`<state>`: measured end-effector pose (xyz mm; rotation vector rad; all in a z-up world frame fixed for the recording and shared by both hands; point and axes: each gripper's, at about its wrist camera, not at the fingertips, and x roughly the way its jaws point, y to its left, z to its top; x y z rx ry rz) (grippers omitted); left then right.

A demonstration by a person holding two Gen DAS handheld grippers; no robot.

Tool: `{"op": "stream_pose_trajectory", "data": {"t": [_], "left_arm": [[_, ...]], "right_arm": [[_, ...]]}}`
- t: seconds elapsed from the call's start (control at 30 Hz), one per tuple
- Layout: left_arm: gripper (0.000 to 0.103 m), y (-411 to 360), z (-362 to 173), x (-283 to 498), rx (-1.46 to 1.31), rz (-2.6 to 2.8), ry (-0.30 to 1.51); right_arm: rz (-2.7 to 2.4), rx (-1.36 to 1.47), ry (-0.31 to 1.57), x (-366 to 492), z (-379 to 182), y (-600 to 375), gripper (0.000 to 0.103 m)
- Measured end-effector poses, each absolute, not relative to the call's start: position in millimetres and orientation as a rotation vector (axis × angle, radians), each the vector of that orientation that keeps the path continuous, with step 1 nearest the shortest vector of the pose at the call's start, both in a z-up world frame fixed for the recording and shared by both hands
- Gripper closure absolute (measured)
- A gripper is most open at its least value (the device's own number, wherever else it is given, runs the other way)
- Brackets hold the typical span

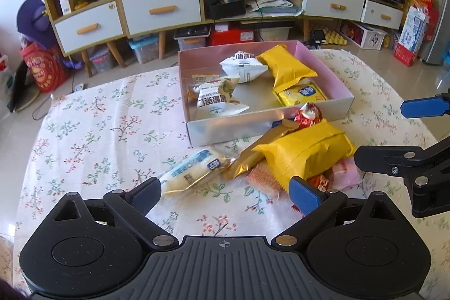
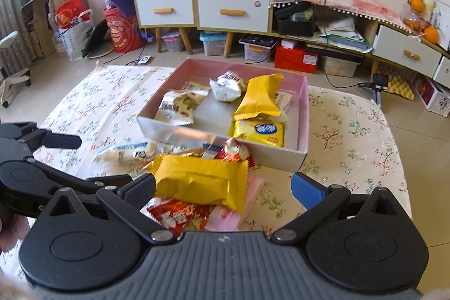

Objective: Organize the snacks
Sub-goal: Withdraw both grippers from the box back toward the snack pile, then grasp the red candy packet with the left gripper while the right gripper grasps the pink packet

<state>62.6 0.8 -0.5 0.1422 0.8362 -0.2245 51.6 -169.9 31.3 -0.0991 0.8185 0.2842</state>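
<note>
A pink-lined box (image 1: 270, 123) (image 2: 305, 114) on the floral tablecloth holds several snack packets: white ones, a yellow one (image 1: 287, 65) (image 2: 260, 96) and a yellow-blue one (image 2: 260, 132). In front of it lies a loose pile: a large yellow packet (image 1: 306, 151) (image 2: 199, 180), a white bar (image 1: 191, 172) (image 2: 126, 152), a gold stick (image 1: 264, 145), a red-wrapped candy (image 1: 308, 114) (image 2: 234, 151), red (image 2: 180, 215) and pink (image 2: 233, 212) packets. My left gripper (image 1: 225, 194) is open, just short of the pile. My right gripper (image 2: 223, 191) (image 1: 393, 131) is open, straddling the large yellow packet.
A low cabinet with white drawers (image 1: 161, 9) (image 2: 233, 11), storage bins and cables stand beyond the table's far edge. Bare tablecloth lies to the left (image 1: 92, 137) and to the right of the box (image 2: 351, 137).
</note>
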Motion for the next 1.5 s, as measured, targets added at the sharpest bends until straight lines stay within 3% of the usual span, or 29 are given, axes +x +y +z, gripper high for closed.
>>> {"op": "stream_pose_trajectory", "data": {"t": [0.73,1.13,1.43,1.5], "left_arm": [[0.002,3,-43,50,0.255,-0.313,0.828],[0.002,-11,-49,46,0.214,-0.447,0.814],[0.005,-29,-46,47,0.187,-0.504,0.784],[0.011,-29,-46,49,0.160,-0.508,0.791]], "right_arm": [[0.409,-0.251,0.740,31,0,-171,0.000],[0.466,-0.276,0.790,41,-14,-181,0.000],[0.457,-0.172,0.801,54,-9,-195,0.002],[0.472,-0.135,0.800,58,-6,-194,0.002]]}}
